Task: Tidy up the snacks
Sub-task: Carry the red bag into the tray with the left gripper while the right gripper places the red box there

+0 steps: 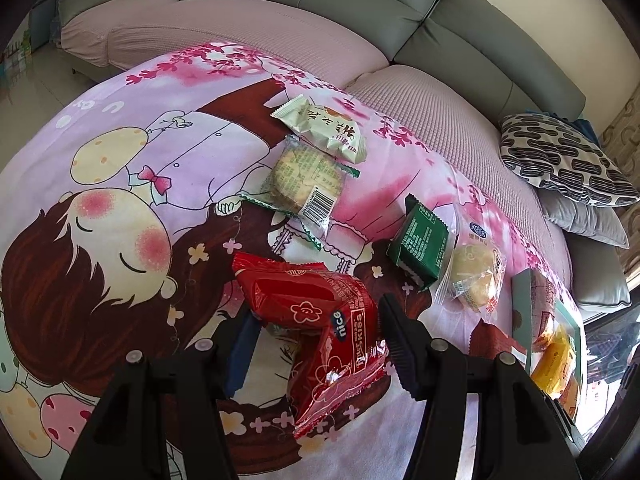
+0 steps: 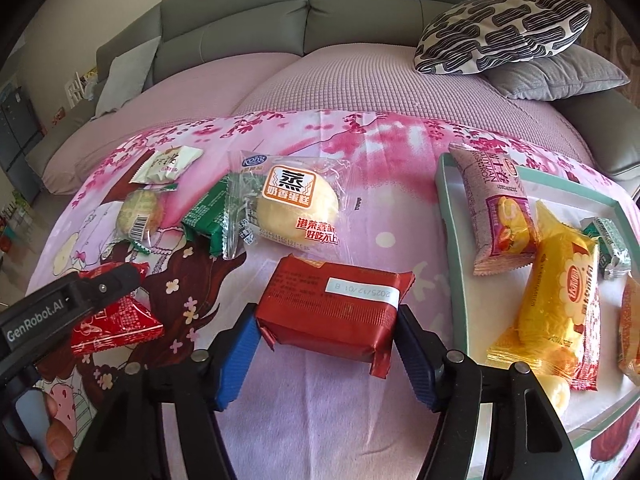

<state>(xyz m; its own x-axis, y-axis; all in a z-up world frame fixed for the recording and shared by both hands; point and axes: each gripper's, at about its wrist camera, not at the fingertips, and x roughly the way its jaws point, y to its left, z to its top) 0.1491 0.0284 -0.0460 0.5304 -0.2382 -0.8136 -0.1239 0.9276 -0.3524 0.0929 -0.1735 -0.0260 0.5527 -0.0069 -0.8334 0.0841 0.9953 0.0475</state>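
My left gripper point(image 1: 316, 308) is shut on a shiny red "nice" snack packet point(image 1: 320, 312), which hangs crumpled between the pads over the pink cartoon cloth point(image 1: 120, 208). The right wrist view shows one finger point(image 2: 104, 284) of that gripper on the same red packet point(image 2: 116, 320). My right gripper point(image 2: 326, 310) is shut on a dark red rectangular packet point(image 2: 332, 304) with a date label; both blue pads touch its sides. To its right is a teal-rimmed tray point(image 2: 446, 208) holding a pink roll packet point(image 2: 496, 208), a yellow packet point(image 2: 560, 296) and a small green one point(image 2: 608, 248).
Loose on the cloth lie a steamed cake pack point(image 2: 298, 204), a green packet point(image 2: 208, 216), a round biscuit pack point(image 2: 142, 210) and a pale green packet point(image 2: 168, 164). A grey sofa point(image 2: 360, 12) with cushions point(image 2: 504, 32) stands behind. A person's hand point(image 2: 56, 436) shows at the lower left.
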